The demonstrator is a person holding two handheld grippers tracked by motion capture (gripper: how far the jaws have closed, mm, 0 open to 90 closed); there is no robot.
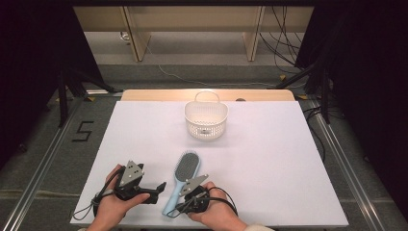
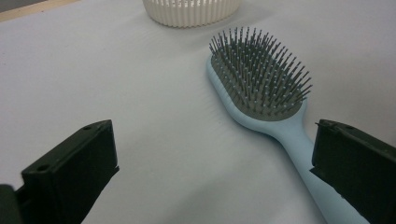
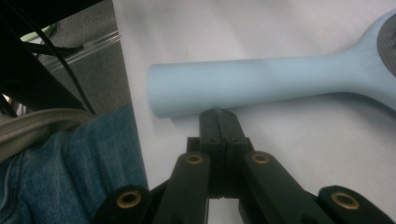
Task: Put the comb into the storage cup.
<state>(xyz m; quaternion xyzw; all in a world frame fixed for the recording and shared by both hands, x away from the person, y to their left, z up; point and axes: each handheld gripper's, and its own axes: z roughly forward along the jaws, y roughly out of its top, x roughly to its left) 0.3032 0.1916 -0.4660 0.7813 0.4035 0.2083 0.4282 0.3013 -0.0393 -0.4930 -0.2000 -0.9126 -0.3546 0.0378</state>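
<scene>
Blue hairbrush [image 1: 182, 179] lies on the white table [image 1: 269, 159], at six o'clock from the basket [image 1: 206, 118]; right gripper [image 3: 218, 116], jaws pressed together, noses its handle; left gripper [image 1: 159, 188] stands spread at nine o'clock

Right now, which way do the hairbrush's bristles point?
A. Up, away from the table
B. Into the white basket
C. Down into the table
A: the hairbrush lies flat on the table with its bristles standing up, well short of the white basket.

White basket [image 1: 206, 120] upright, far table [image 1: 288, 159] edge.
</scene>
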